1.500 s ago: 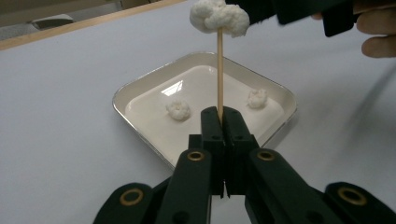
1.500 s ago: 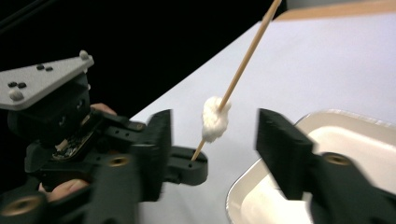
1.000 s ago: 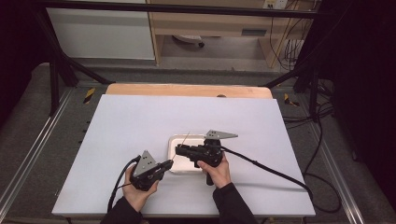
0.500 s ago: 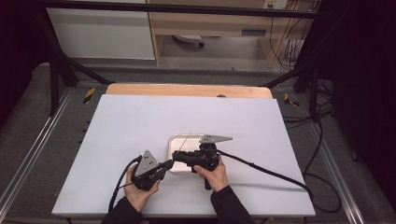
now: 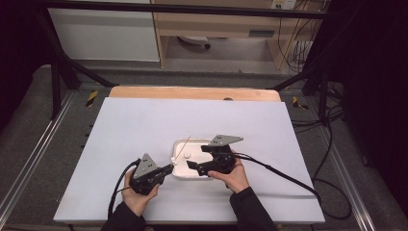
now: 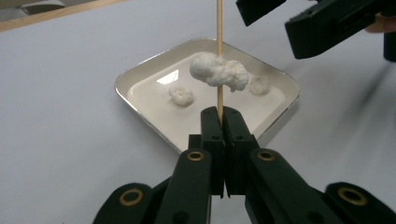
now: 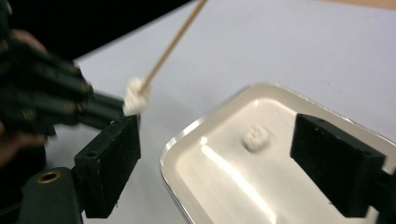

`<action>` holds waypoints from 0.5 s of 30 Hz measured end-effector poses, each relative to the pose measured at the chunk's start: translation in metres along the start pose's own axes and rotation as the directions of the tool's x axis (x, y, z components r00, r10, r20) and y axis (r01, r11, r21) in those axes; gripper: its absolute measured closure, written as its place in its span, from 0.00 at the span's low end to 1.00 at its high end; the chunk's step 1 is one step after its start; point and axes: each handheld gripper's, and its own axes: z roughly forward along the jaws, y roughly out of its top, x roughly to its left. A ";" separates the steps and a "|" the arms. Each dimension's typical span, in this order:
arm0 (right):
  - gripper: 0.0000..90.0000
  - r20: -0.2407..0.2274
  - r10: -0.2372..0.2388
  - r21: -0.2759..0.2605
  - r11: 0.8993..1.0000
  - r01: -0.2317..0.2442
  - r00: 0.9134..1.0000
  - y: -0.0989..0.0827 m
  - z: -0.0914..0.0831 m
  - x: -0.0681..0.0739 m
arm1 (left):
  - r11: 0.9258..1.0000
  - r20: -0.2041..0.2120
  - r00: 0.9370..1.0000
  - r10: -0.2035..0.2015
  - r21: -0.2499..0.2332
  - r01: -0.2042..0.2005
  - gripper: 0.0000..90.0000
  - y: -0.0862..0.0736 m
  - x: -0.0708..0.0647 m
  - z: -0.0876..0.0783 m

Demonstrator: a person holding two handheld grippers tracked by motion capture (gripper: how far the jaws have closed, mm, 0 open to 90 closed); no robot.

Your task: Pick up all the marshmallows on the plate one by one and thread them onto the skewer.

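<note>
My left gripper (image 6: 219, 116) is shut on the lower end of a thin wooden skewer (image 6: 219, 28) that points up and away over a white tray (image 6: 154, 100). A lumpy white marshmallow piece (image 6: 218, 72) is stuck on the skewer just above the jaws. Two loose white pieces (image 6: 181, 94) lie in the tray. In the high view the left gripper (image 5: 166, 168) is at the tray's (image 5: 197, 141) left edge. My right gripper (image 7: 224, 163) hovers over the tray (image 7: 187, 135); its jaws have just been opening and nothing is gripped between them. One white piece (image 7: 256, 136) lies below them.
The tray sits near the front middle of a white table sheet (image 5: 144, 120), with a wooden edge (image 5: 192, 93) at the far side. Cables (image 5: 284, 173) trail from both grippers toward the right and the front. Dark frame rails flank the table.
The right gripper's jaws have spread wide apart beside the skewer. The left gripper and the skewer have stayed where they were.
</note>
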 end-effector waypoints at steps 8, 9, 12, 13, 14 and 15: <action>0.36 0.058 -0.052 0.122 0.992 0.044 0.997 -0.015 -0.005 -0.020 | 1.000 0.006 1.000 -0.008 0.021 0.008 0.99 -0.003 0.004 -0.002; 0.39 0.068 -0.052 0.134 0.990 0.042 0.996 -0.018 -0.005 -0.022 | 1.000 0.006 1.000 -0.010 0.022 0.010 0.99 -0.004 0.005 -0.002; 0.45 0.077 -0.068 0.176 0.983 0.054 0.995 -0.023 -0.003 -0.026 | 1.000 0.010 1.000 -0.014 0.024 0.014 0.99 -0.004 0.005 -0.002; 0.46 0.078 -0.069 0.185 0.981 0.053 0.995 -0.024 -0.002 -0.027 | 1.000 0.010 1.000 -0.011 0.027 0.011 0.99 -0.004 0.005 -0.002; 0.48 0.075 -0.073 0.199 0.978 0.057 0.994 -0.026 0.000 -0.027 | 1.000 0.010 1.000 -0.010 0.028 0.010 0.99 -0.004 0.005 -0.002; 0.50 0.076 -0.076 0.208 0.976 0.059 0.994 -0.027 0.001 -0.028 | 1.000 0.011 1.000 -0.009 0.028 0.009 0.99 -0.004 0.005 -0.002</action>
